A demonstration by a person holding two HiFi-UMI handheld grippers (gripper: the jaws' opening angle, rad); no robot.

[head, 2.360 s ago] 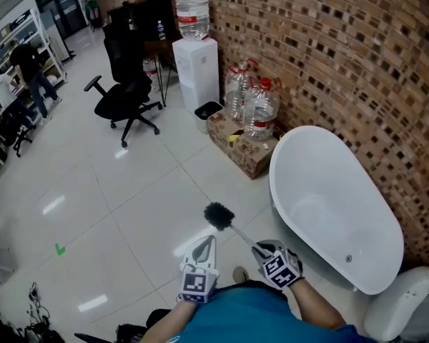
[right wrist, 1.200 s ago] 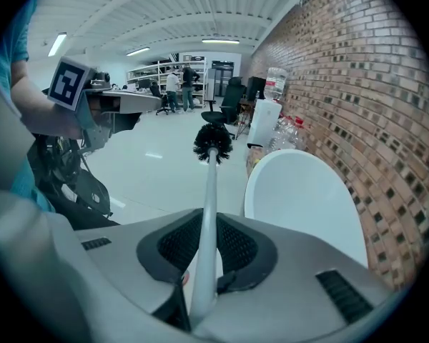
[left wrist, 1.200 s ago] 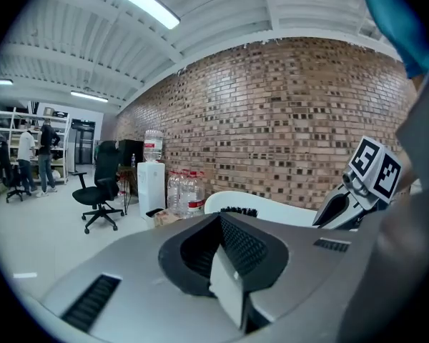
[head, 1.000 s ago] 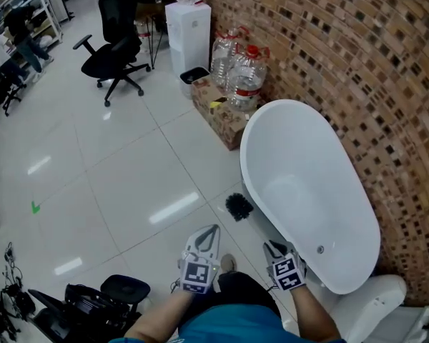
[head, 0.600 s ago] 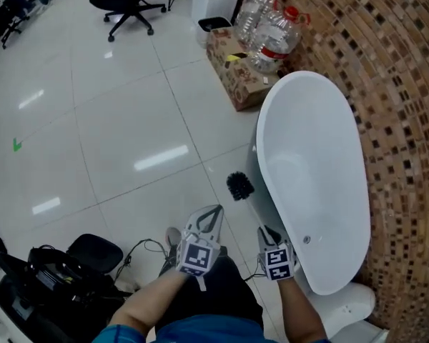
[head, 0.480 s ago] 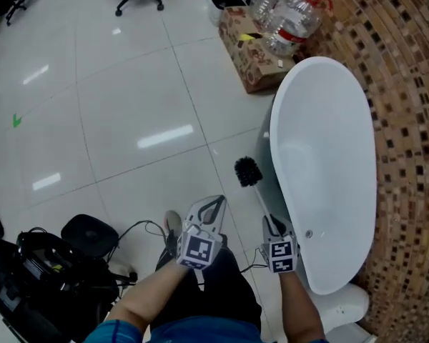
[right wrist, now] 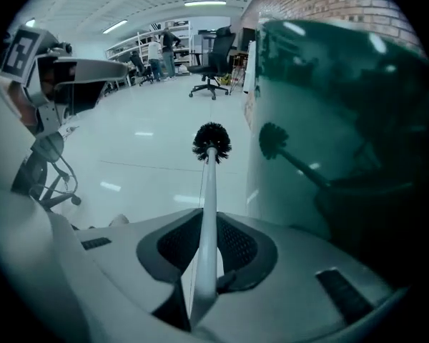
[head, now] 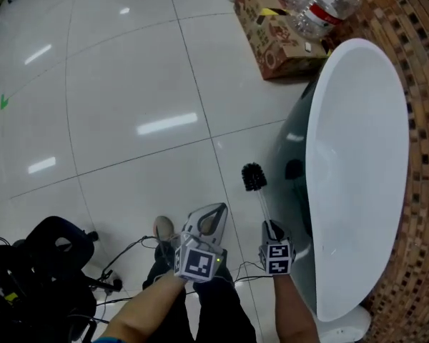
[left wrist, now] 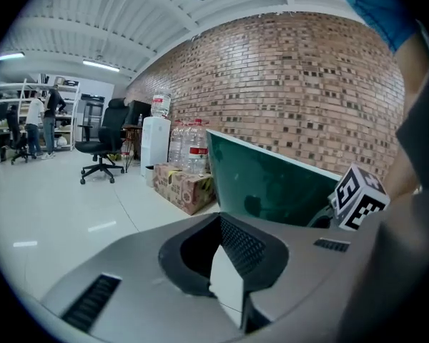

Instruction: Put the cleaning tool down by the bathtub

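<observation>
Black brush, right gripper clamps handle

The floor is laid in large pale tiles, polished enough to throw back the ceiling lights as bright streaks. The bathtub is smooth and glossy throughout. It is white inside, and its dark green outer wall mirrors the brush, a tuft of stiff black bristles on a smooth white plastic handle. The brick wall looks rough and matt. At the floor's edge by that wall are a matt brown cardboard box and clear plastic water bottles. The left gripper and the right gripper are matt grey plastic with finely ribbed dark recesses.
</observation>
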